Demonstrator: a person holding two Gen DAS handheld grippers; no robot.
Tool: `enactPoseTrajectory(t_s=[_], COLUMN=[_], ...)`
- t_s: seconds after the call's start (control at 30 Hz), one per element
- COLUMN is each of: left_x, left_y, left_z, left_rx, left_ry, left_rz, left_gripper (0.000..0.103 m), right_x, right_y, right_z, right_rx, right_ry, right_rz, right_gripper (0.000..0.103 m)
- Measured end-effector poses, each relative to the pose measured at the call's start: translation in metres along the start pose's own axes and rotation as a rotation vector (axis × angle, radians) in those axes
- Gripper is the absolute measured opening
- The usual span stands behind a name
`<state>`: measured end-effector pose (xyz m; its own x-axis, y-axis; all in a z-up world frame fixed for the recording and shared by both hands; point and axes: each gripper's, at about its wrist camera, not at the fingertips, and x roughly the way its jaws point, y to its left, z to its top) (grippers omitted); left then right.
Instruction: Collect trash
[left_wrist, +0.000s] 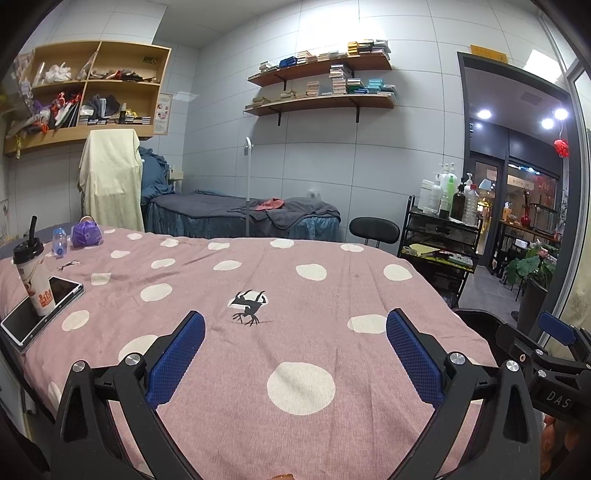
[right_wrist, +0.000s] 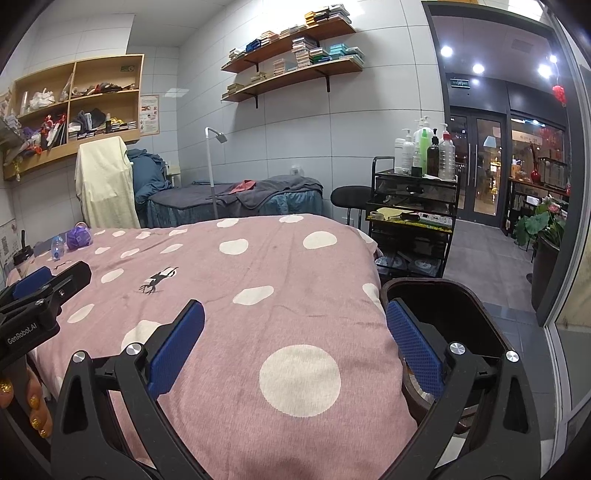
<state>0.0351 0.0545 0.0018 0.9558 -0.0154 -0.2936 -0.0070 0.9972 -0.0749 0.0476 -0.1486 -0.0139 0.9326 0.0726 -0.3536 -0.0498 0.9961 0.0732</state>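
- At the far left corner of the bed, on its pink dotted cover, sit the likely pieces of trash: a lidded drink cup with a straw, a small clear plastic bottle and a crumpled purple wrapper.
- Both claws hover over the near end of the bed, well apart from those things; everything to collect lies ahead and to the left.
- The left claw is released, its blue pads spread wide with nothing between them, and it is the nearer of the two to the cup.
- The right claw is likewise released and empty; a dark round bin sits just beside its right pad, off the bed's right edge, probably the place for the trash.
- The cup stands upright, touching a phone that should probably stay.
- The bottle lies tipped; its long axis is hard to tell at this size.
- The purple wrapper's shape is unclear, and the right wrist view cuts the cup off behind the left claw's body.
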Motion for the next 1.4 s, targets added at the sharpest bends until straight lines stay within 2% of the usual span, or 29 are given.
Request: enactPoseTrajectory(t_s=[1.4], left_x=[0.001], left_y=[-0.0039], left_z=[0.0012], left_rx=[0.02], left_ry=[0.022], left_rz=[-0.017], left_gripper=[0.097], right_x=[0.0023], right_y=[0.0031], right_z=[-0.0041], right_rx=[0.003], right_ry=[0.016], right_rz=[0.004], right_gripper=[0.097])
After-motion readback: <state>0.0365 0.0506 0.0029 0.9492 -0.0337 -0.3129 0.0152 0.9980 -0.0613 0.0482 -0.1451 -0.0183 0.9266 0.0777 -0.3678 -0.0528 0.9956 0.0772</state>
